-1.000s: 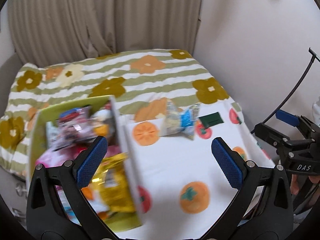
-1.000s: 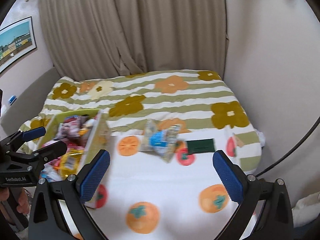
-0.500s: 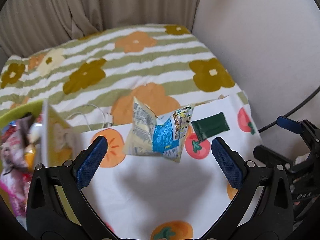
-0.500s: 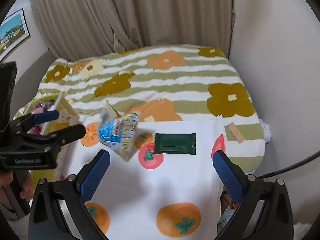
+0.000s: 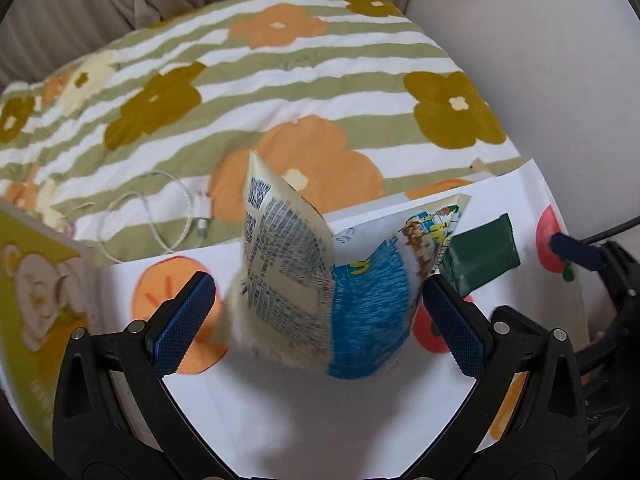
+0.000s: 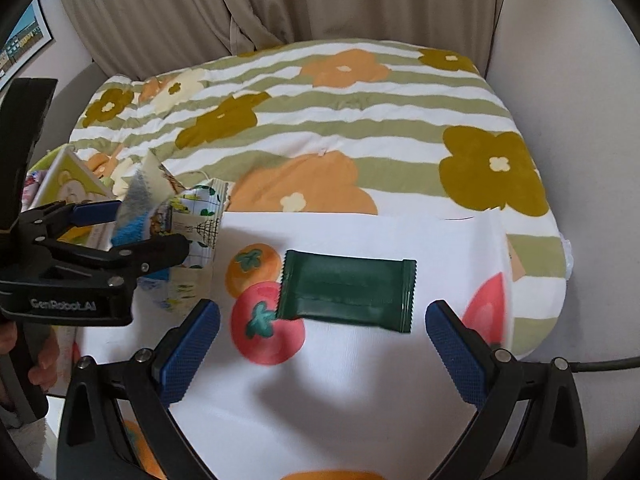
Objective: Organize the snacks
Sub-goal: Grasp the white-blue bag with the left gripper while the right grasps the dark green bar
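A cream and blue snack bag stands folded on the white fruit-print cloth. My left gripper is open, its jaws on either side of the bag, not touching it. The bag also shows in the right wrist view, between the left gripper's fingers. A dark green flat packet lies on the cloth; it also shows in the left wrist view. My right gripper is open just short of it. A green snack box stands at the left.
A striped flower-print quilt covers the bed behind the cloth. A white charger cable lies on the quilt near the box. A wall runs along the right and curtains hang at the back.
Both grippers moved forward and right, away from the snack box. The left gripper now straddles the blue bag; the right one has closed in on the green packet. Both stayed open.
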The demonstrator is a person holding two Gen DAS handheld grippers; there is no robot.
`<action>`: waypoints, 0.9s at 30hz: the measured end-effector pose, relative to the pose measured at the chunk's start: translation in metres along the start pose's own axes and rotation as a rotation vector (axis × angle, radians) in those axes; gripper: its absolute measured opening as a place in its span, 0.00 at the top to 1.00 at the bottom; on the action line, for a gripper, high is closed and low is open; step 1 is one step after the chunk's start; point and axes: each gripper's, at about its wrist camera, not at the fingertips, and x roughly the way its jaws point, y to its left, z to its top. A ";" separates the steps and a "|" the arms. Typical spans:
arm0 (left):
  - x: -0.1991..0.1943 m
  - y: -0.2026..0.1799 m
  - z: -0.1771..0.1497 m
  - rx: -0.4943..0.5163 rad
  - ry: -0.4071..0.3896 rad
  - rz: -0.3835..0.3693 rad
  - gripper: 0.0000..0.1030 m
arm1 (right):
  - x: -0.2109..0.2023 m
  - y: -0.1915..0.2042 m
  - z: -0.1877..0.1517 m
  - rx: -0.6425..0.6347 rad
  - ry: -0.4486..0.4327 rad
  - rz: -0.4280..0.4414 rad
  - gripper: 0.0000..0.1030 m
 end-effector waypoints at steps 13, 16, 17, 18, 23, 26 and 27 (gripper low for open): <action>0.030 -0.004 0.008 0.018 0.030 -0.077 0.26 | 0.041 -0.018 0.006 0.035 0.051 -0.003 0.01; 0.028 -0.003 0.007 0.014 0.025 -0.084 0.28 | 0.047 -0.018 0.004 0.042 0.055 -0.017 0.00; 0.027 -0.002 0.006 0.010 0.024 -0.086 0.29 | 0.048 -0.017 0.004 0.033 0.046 -0.030 0.00; 0.027 -0.001 0.006 0.005 0.025 -0.086 0.29 | 0.049 -0.015 0.004 0.023 0.045 -0.043 0.00; 0.022 0.001 0.002 -0.017 0.023 -0.090 0.29 | 0.055 -0.006 0.000 -0.028 0.016 -0.119 0.01; 0.020 0.002 -0.001 -0.025 0.025 -0.090 0.29 | 0.053 -0.007 -0.004 -0.016 -0.018 -0.127 0.01; 0.019 0.002 -0.001 -0.030 0.025 -0.092 0.29 | 0.053 -0.007 -0.004 -0.015 -0.025 -0.127 0.02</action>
